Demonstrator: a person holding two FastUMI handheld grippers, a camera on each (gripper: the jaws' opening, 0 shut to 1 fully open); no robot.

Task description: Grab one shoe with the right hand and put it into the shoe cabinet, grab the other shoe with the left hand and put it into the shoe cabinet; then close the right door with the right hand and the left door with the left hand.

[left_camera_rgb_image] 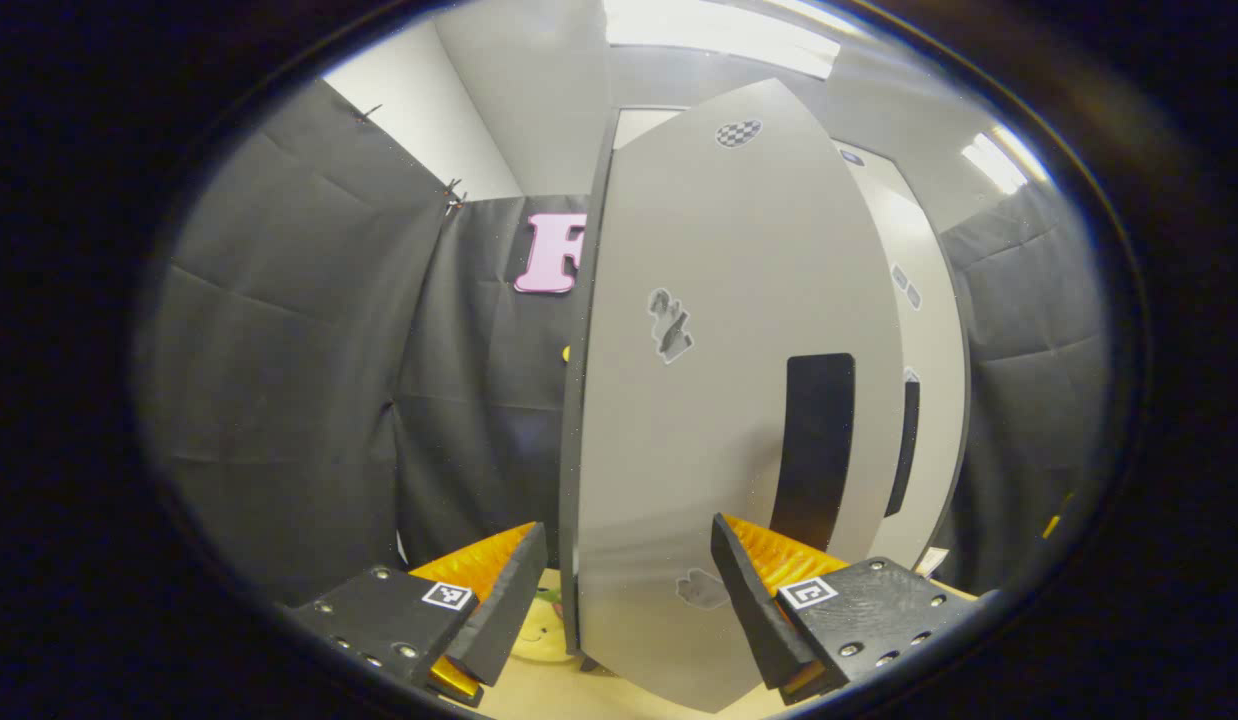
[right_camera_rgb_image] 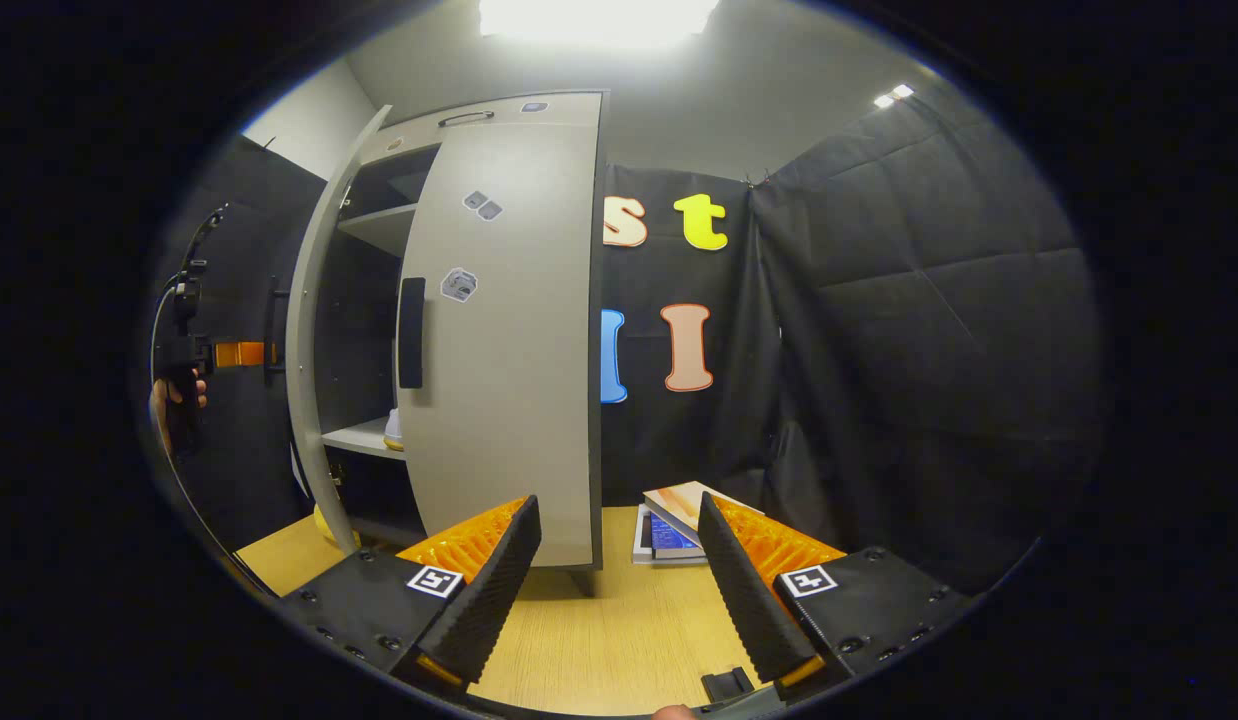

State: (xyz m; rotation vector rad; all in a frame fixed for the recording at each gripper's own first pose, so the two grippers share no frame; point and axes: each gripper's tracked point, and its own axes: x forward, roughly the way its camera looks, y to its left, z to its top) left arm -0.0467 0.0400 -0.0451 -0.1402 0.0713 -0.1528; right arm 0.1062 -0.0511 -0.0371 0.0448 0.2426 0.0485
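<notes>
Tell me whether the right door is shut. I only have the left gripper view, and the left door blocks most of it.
Observer: In the right gripper view the right door lies flat across its half of the shoe cabinet, so it looks shut.
Operator: Anything inside yet?
Observer: Through the opening beside the open left door, a white thing with a yellowish base, likely a shoe, sits on a shelf.
Operator: And the right gripper?
Observer: The right gripper has its jaws open on nothing, above the wooden table.
</notes>
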